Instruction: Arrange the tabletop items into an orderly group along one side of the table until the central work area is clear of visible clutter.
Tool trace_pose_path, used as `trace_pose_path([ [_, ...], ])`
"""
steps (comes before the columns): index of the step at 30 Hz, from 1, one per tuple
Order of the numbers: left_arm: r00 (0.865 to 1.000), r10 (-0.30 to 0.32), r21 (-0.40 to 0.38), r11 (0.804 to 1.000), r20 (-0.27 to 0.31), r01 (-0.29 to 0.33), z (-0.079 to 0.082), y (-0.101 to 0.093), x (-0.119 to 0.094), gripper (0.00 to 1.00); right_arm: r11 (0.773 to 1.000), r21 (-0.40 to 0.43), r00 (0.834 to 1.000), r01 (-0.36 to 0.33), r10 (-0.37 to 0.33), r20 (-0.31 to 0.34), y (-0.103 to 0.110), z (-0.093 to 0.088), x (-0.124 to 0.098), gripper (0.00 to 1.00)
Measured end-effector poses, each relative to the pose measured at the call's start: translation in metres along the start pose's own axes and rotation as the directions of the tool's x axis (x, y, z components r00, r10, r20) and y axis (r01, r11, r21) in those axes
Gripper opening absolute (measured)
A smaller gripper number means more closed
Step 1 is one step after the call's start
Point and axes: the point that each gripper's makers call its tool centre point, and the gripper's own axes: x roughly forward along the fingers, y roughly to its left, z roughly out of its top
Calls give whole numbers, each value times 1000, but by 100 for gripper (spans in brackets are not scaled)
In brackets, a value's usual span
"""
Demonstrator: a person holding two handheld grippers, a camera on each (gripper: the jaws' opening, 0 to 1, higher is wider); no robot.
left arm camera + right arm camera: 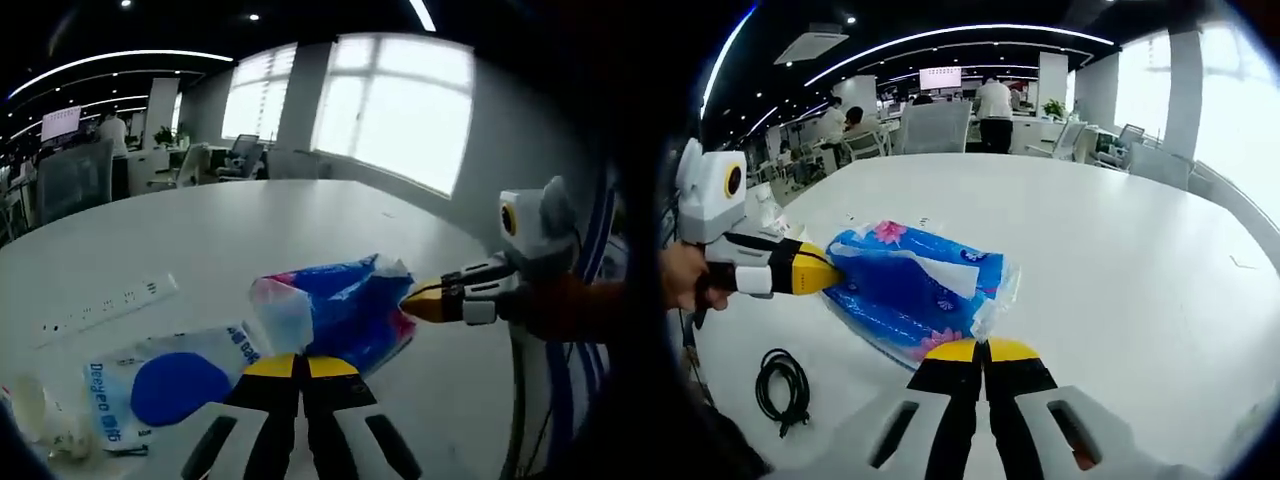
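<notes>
A blue soft tissue pack [345,305] with pink flowers and a white slot sits in the middle of the white table [300,220]. My left gripper [302,362] is shut on its near plastic edge. My right gripper [408,305] comes in from the right, held by a hand, and pinches the pack's far end. In the right gripper view, the tissue pack [905,285] stretches between my right gripper [983,347], shut on the clear plastic end, and my left gripper [832,276], shut on the other end. I cannot tell whether the pack is lifted off the table.
A white packet with a blue disc [165,388] lies left of my left jaws, with crumpled clear plastic [40,420] beyond it. A white power strip [110,305] lies further back. A black coiled cable [780,385] lies near the table edge. Chairs and people stand beyond the table.
</notes>
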Motion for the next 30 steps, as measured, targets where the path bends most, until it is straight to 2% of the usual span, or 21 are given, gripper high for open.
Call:
trace_pose_path([
  [6,1000,-14,14,1000,-10,14,-5,2,22,0,999,-12,1000,29,-29,-2,-10,-4,11,0],
  [9,1000,-23,22,999,-14,24,-7,4,34,0,997,-62,999,54,-54,-4,-16,-5,21,0],
  [19,998,-48,-21,999,-44,47,-17,12,65,0,993,-58,994,107,-107,-6,-36,-7,52,0],
  [21,996,-58,-20,998,-68,57,-22,13,74,0,992,-62,993,114,-114,-6,-39,-7,59,0],
  [30,991,-78,-47,996,-107,73,-29,20,93,1,988,-74,991,135,-136,-17,-46,-7,79,0],
])
